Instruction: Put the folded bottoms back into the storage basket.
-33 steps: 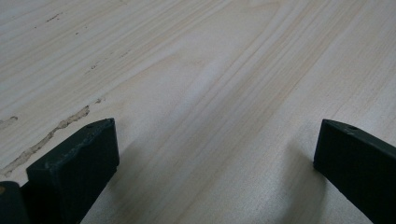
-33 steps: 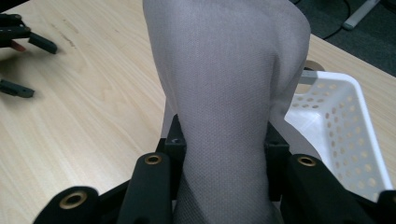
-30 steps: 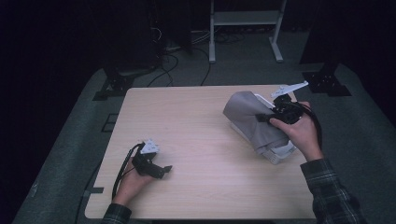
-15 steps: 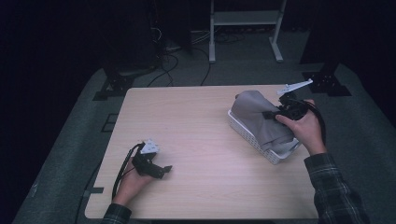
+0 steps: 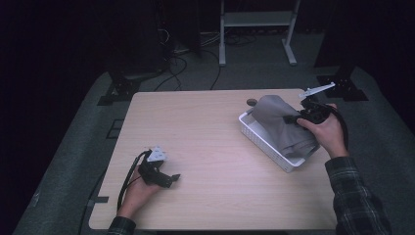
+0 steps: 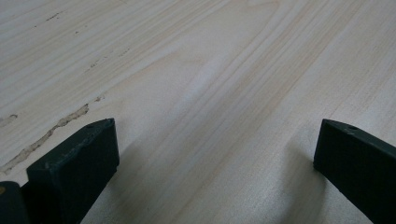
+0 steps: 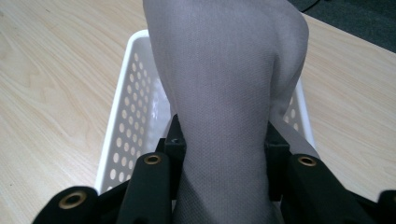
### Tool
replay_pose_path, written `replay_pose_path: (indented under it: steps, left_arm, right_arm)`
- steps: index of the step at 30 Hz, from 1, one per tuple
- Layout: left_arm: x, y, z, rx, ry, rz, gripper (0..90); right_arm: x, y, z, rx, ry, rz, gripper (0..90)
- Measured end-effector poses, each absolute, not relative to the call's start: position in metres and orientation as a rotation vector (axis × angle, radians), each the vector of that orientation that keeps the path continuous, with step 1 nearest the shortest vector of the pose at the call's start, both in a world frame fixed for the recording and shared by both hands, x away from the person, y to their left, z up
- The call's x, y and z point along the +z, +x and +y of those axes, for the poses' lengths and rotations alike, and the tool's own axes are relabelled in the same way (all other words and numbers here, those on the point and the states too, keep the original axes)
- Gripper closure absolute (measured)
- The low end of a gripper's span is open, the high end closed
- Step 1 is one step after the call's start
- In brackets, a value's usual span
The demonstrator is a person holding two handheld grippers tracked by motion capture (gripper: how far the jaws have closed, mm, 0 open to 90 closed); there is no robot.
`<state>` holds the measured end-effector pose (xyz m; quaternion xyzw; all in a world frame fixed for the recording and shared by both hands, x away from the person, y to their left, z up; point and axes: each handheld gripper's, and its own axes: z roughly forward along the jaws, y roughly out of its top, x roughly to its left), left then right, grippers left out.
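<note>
My right gripper (image 5: 293,119) is clamped on a grey cloth (image 5: 281,126), the fabric pinched between both black jaws, as the right gripper view shows close up. The cloth (image 7: 224,84) is a folded bundle lying in a white perforated basket (image 5: 262,142) at the right side of the wooden table (image 5: 205,127). In the high view its long axis runs along the basket, from the table's far middle toward the near right edge; the rounded far end rises above the basket's rim and points up and away from me, toward the left. The basket (image 7: 126,126) sits at the same slant. I can read no label, brand or writing on the cloth or the basket.

My left gripper (image 5: 169,178) rests low on the table near its front left part, well apart from the basket, its jaws spread wide over bare wood in the left gripper view and holding nothing
</note>
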<state>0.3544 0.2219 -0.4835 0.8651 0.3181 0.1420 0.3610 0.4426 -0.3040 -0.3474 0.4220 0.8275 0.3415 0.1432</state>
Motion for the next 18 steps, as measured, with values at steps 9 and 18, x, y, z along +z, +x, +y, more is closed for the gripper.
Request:
replay_pose_path:
  steps: [9,18]
  left_arm:
    - [-0.484,0.354,0.222,0.368,2.231,0.820,0.0]
    - [-0.484,0.354,0.222,0.370,2.228,0.820,0.0]
  right_arm:
    - [-0.367,0.448,-0.301,0.953,1.222,2.425,63.2]
    - [-0.387,0.453,-0.290,0.920,1.216,2.470,61.9]
